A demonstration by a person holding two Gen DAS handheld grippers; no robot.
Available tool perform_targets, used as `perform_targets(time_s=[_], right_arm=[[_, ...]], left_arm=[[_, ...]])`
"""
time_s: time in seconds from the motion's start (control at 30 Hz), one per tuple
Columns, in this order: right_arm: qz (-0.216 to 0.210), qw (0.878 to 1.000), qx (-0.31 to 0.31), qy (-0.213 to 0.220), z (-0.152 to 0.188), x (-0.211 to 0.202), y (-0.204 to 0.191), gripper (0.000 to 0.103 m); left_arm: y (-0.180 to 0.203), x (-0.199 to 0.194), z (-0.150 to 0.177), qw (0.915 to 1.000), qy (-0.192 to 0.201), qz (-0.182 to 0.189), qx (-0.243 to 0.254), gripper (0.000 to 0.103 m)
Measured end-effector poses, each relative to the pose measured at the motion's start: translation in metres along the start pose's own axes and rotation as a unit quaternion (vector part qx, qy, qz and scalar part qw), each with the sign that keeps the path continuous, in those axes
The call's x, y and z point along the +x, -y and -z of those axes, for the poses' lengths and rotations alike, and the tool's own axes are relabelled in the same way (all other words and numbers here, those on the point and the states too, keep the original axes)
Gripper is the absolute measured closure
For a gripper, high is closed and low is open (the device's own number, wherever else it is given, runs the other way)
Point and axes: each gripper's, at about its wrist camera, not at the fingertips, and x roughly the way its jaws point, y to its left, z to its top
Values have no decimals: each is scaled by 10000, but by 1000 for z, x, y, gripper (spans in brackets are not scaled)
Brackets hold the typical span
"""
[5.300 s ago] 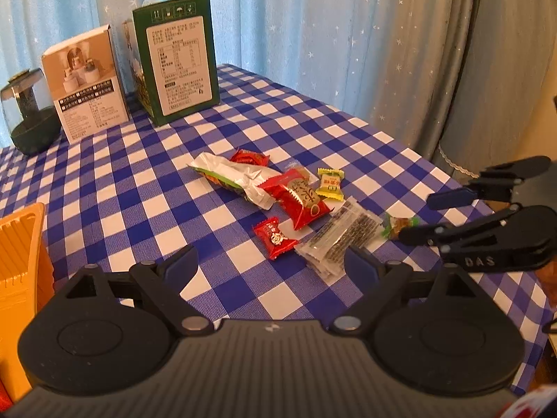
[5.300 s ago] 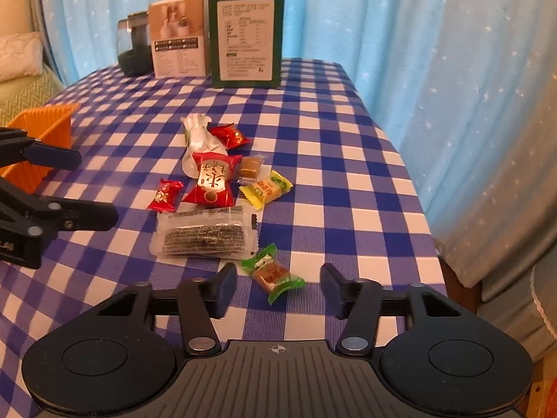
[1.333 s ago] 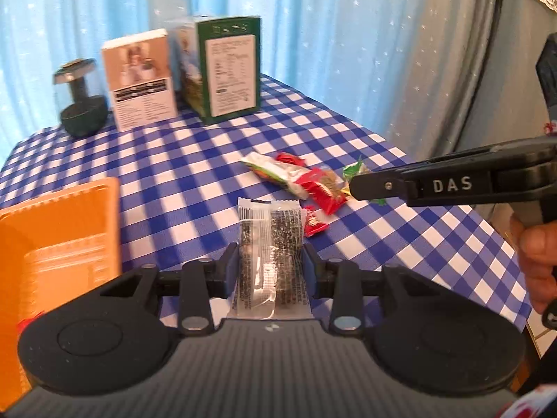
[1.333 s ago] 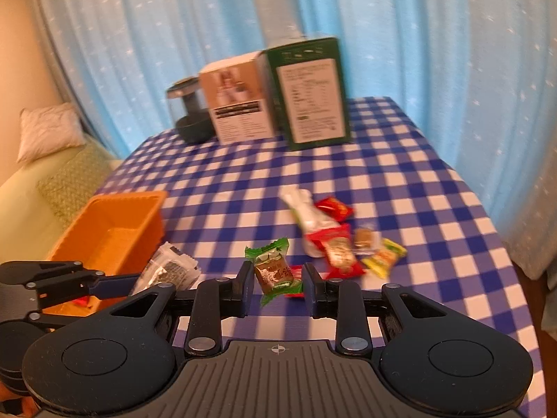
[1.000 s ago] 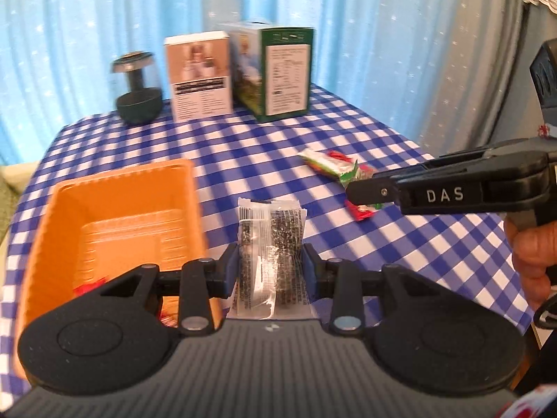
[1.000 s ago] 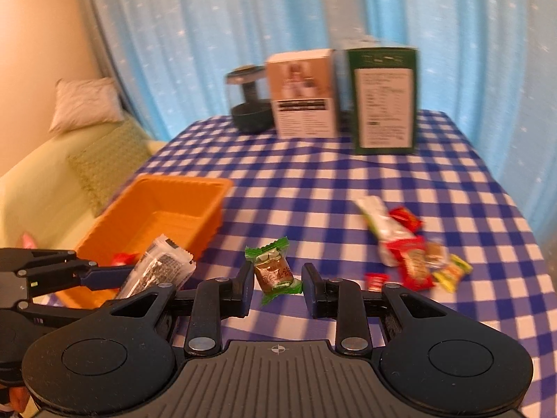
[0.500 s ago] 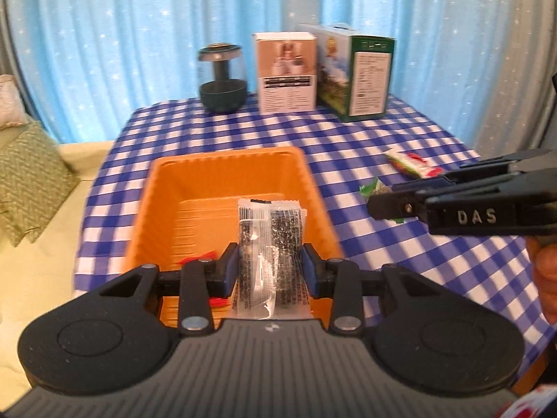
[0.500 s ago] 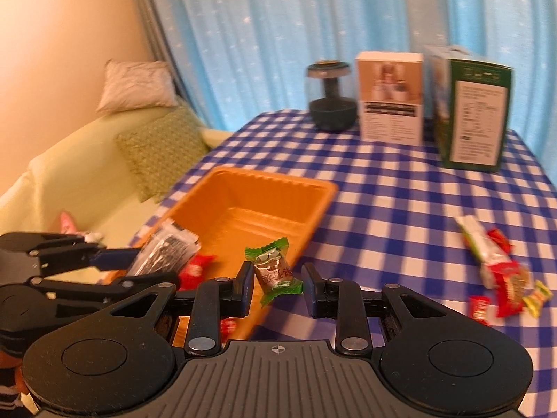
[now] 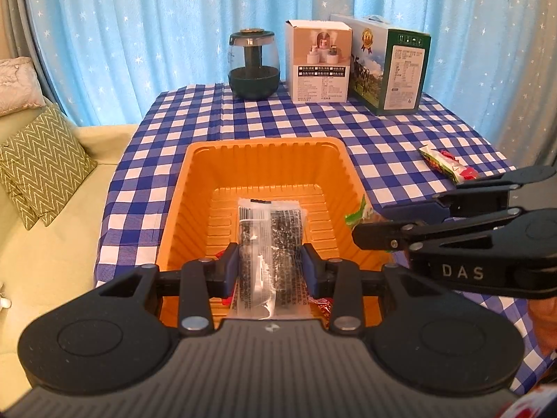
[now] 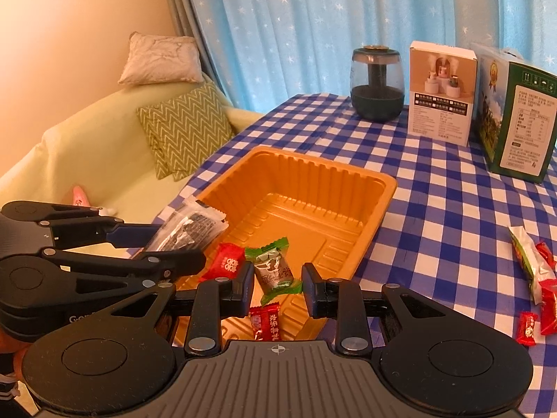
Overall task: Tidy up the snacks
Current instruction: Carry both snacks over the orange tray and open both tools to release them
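Observation:
My left gripper [image 9: 271,270] is shut on a clear packet of dark seed bars [image 9: 269,244] and holds it over the near end of the orange tray [image 9: 264,146]. My right gripper [image 10: 277,284] stands slightly open over the tray [image 10: 386,188]; the green-wrapped candy [image 10: 273,271] sits between its fingers with gaps on both sides. Red candies [image 10: 226,261] lie in the tray. In the left wrist view the right gripper [image 9: 369,223] comes in from the right with the green wrapper [image 9: 358,214] at its tip. In the right wrist view the left gripper [image 10: 167,247] holds the packet [image 10: 189,226].
More snacks lie on the blue checked tablecloth to the right [image 10: 532,264] [image 9: 445,165]. A dark glass jar [image 9: 253,66], a white box [image 9: 320,61] and a green box [image 9: 390,66] stand at the back. A sofa with cushions [image 10: 181,129] is left of the table.
Both grippers have moved left from the snack pile to above the orange tray, carrying their snacks. The right gripper's fingers have parted around the green candy.

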Motion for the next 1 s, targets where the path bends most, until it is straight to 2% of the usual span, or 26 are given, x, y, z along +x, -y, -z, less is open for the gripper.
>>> perform_targets(time_s=[0.53, 0.8, 1.0], right_arm=[[-15, 9999, 98, -68, -24, 38, 26, 73], [-96, 9997, 217, -89, -34, 55, 35, 73], [-54, 9995, 270, -124, -35, 59, 43, 73]], left_arm=[[-21, 41, -24, 9996, -119, -152, -226, 69], [-25, 63, -34, 9990, -282, -78, -338, 69], [-23, 67, -35, 9993, -215, -177, -269, 59]])
